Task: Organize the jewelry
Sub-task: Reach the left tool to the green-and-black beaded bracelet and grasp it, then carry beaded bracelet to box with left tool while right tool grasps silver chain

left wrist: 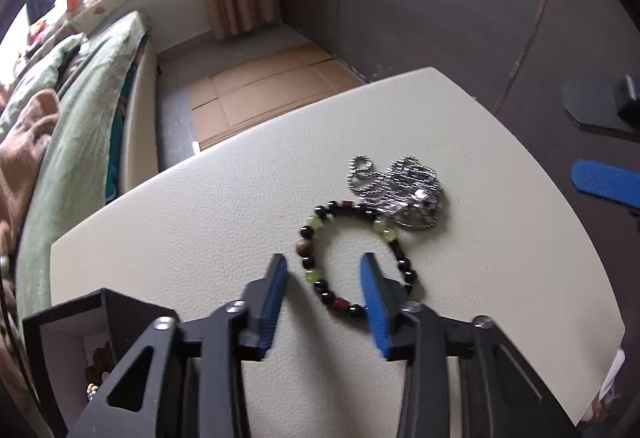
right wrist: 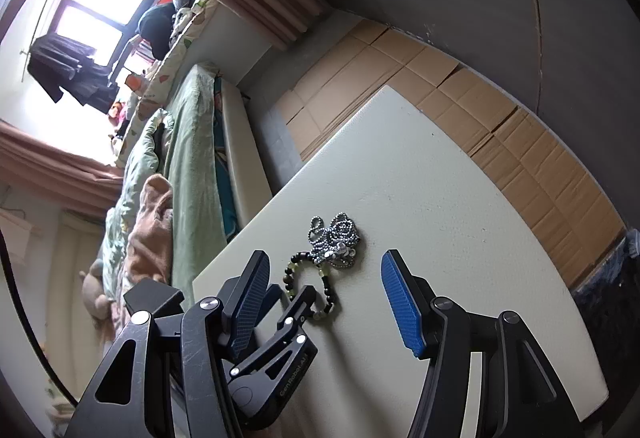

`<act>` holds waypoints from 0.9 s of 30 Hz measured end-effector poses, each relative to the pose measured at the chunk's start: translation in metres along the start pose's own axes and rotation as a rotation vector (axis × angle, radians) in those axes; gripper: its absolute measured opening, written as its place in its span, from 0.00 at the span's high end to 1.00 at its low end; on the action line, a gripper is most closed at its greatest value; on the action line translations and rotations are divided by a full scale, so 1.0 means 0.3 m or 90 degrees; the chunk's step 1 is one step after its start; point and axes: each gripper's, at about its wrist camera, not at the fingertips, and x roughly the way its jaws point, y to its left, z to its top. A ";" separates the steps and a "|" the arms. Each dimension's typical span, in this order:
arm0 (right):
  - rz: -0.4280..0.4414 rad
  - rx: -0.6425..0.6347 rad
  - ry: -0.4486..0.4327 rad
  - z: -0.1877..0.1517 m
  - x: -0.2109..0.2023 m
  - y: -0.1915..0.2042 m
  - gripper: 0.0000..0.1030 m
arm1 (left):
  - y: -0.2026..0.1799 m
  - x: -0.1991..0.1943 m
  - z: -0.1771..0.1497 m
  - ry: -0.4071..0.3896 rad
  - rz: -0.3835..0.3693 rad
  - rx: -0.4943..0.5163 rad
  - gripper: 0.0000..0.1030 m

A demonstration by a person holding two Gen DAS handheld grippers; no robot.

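The only writing I can read is on the body of my left gripper as seen from the right wrist: "Gen Robot.AI" in pale letters along its black housing. Nothing else carries a legible label.

My left fingers stand partly open, with blue ribbed pads. They straddle the near left arc of the beaded bracelet, one finger outside the loop and the other inside it. From the left wrist there is a gap between each pad and the beads, so they do not grip it. The tips are down near the bench; whether they touch it I cannot tell.

My right gripper has its fingers about half open, with nothing between them but bare bench. It holds nothing.

The bracelet lies flat on the cream bench, a ring of black, pale green, brown and dark red beads. At its far side it touches, and is partly overlapped by, a heaped silver ball chain. Off my left, at the bench's near corner, stands a dark open box with some beaded pieces visible inside.
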 end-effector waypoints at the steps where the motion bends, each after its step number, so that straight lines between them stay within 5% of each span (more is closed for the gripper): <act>1: 0.000 0.001 0.001 0.001 0.000 -0.001 0.43 | -0.006 -0.001 0.000 0.000 -0.003 0.006 0.85; 8: -0.007 -0.005 0.012 -0.003 0.017 0.001 0.43 | 0.040 -0.018 0.000 -0.007 -0.056 -0.044 0.92; 21: -0.019 -0.013 0.050 -0.010 0.123 -0.004 0.43 | 0.152 -0.236 0.025 -0.128 -0.121 -0.115 0.92; 27: -0.067 -0.057 0.036 -0.004 0.170 0.027 0.43 | 0.218 -0.325 0.033 -0.175 -0.136 -0.148 0.92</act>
